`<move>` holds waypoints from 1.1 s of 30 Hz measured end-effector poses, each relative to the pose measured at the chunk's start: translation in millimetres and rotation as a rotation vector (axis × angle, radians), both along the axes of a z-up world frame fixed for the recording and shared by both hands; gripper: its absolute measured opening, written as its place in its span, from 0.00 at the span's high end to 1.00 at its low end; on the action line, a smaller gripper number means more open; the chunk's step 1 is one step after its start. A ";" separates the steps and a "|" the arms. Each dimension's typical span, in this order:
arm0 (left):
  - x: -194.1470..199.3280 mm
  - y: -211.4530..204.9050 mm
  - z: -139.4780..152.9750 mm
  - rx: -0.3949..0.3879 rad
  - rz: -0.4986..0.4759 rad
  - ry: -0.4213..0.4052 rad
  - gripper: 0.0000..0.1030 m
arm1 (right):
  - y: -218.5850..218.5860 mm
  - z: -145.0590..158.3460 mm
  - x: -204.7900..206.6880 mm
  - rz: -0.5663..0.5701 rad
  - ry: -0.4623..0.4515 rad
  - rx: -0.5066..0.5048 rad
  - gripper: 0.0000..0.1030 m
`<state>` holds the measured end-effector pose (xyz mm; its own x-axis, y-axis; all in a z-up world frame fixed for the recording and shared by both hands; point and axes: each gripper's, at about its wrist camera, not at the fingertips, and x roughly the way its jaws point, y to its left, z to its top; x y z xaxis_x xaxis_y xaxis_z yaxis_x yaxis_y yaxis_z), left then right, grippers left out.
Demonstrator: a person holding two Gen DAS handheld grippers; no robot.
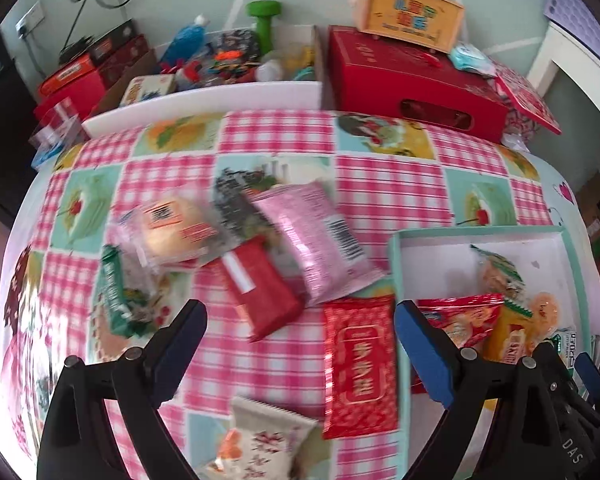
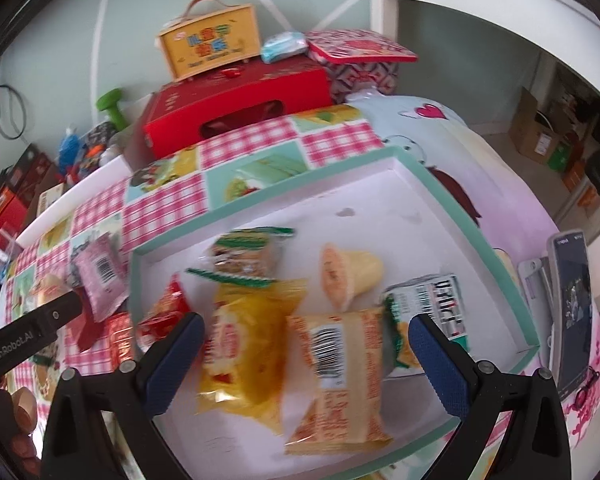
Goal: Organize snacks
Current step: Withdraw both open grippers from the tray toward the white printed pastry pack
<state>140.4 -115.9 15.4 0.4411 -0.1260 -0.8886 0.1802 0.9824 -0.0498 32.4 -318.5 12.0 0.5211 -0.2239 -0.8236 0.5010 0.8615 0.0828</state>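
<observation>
Both tools gape wide, gripping nothing, above the snacks.

Left tool (image 1: 300, 344) hovers over the checked table (image 1: 380, 184): red packet (image 1: 360, 368) at 3 o'clock just inside its jaws, darker red bar (image 1: 260, 288) and pink packet (image 1: 316, 236) at 12. Right tool (image 2: 306, 360) hangs over the mint-rimmed tray (image 2: 480, 240), orange packet (image 2: 336, 376) between its jaws, jelly cup (image 2: 348, 276) at 12.

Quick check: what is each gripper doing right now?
Left gripper: open, empty, above the loose snacks.
Right gripper: open, empty, above the tray.
</observation>
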 end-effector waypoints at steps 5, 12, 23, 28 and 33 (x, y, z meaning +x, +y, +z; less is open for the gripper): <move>-4.3 34.2 -7.7 -0.011 0.076 0.027 0.08 | 30.2 -2.2 10.1 0.082 0.008 0.026 0.00; -12.5 77.3 -15.6 -0.016 0.170 0.050 0.08 | 72.0 0.8 19.1 0.174 0.007 0.043 0.00; -29.4 102.7 -22.6 -0.034 0.199 0.087 0.08 | 112.9 -13.3 16.5 0.253 0.063 0.047 0.00; -39.3 108.6 -23.4 -0.048 0.194 0.091 0.08 | 115.6 -14.5 7.6 0.239 0.060 0.064 0.00; -40.8 125.9 -22.4 -0.059 0.211 0.103 0.08 | 131.6 -20.1 8.5 0.261 0.072 0.089 0.00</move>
